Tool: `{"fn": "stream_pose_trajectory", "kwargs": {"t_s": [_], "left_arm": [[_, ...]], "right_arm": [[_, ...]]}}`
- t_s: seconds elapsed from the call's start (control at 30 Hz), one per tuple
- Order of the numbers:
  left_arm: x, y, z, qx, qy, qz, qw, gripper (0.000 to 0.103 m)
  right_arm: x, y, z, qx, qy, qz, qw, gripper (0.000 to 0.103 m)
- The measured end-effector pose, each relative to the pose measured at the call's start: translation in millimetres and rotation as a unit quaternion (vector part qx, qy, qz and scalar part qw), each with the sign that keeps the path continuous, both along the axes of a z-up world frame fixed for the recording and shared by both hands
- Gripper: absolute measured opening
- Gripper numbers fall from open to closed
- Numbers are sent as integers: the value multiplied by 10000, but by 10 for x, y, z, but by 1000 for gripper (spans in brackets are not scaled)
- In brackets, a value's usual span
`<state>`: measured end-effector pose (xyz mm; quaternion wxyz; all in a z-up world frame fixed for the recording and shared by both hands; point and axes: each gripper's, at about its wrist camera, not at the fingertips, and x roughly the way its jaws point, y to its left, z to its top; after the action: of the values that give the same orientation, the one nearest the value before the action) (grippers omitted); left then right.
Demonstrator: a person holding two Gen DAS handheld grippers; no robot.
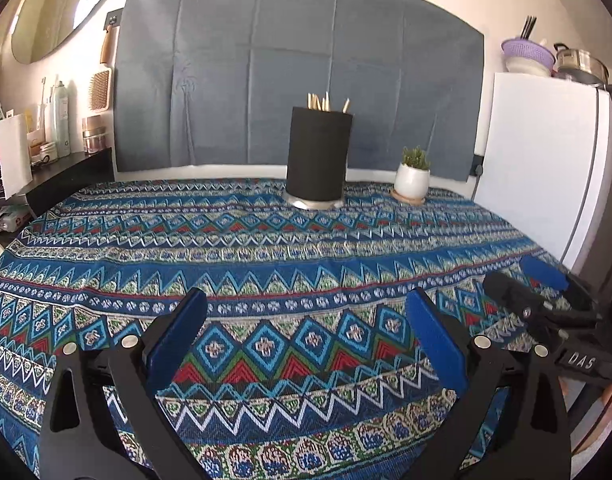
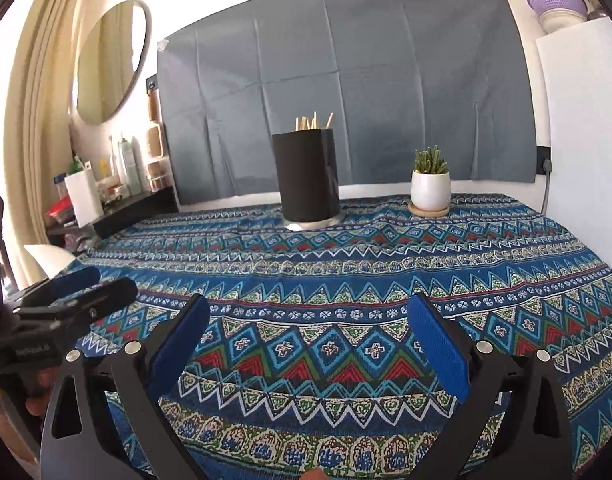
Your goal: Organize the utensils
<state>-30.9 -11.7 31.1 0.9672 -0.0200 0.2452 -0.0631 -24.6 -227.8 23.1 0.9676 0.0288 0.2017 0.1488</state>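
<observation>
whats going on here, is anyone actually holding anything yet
Nothing is held right now. A person has a gripper in each hand, and both the left gripper and the right gripper hover open and empty above the patterned tablecloth. Toward the back of the table, a black holder stands upright with wooden utensil ends poking out of its top. A small potted plant sits beside it on a coaster. No loose utensils show on the cloth.

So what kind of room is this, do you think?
Probably a small lived-in flat: a table under a patterned cloth, a white fridge topped with cookware, and a toiletry shelf below a round mirror.
</observation>
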Motion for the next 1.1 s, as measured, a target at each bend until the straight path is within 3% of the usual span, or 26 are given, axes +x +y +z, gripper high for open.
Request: {"fn": "stream_pose_trajectory", "kwargs": {"t_s": [0.1,0.43,0.67,1.1], "left_arm": [[-116,-62,25,256,-367,102,9989,97],[-5,89,-24,-202,46,342,9992,97],[10,76,-35,-188,98,259,9994,97],[-45,-8,-30,-47,-42,-4,10000,97]], "right_arm": [[-32,-32,-10,120,-83,94,9999,95],[-25,12,-36,44,0,186,9998,95],[-90,85,-35,-194,-190,125,9996,95],[-103,75,-34,-141,-225,194,9995,95]]}}
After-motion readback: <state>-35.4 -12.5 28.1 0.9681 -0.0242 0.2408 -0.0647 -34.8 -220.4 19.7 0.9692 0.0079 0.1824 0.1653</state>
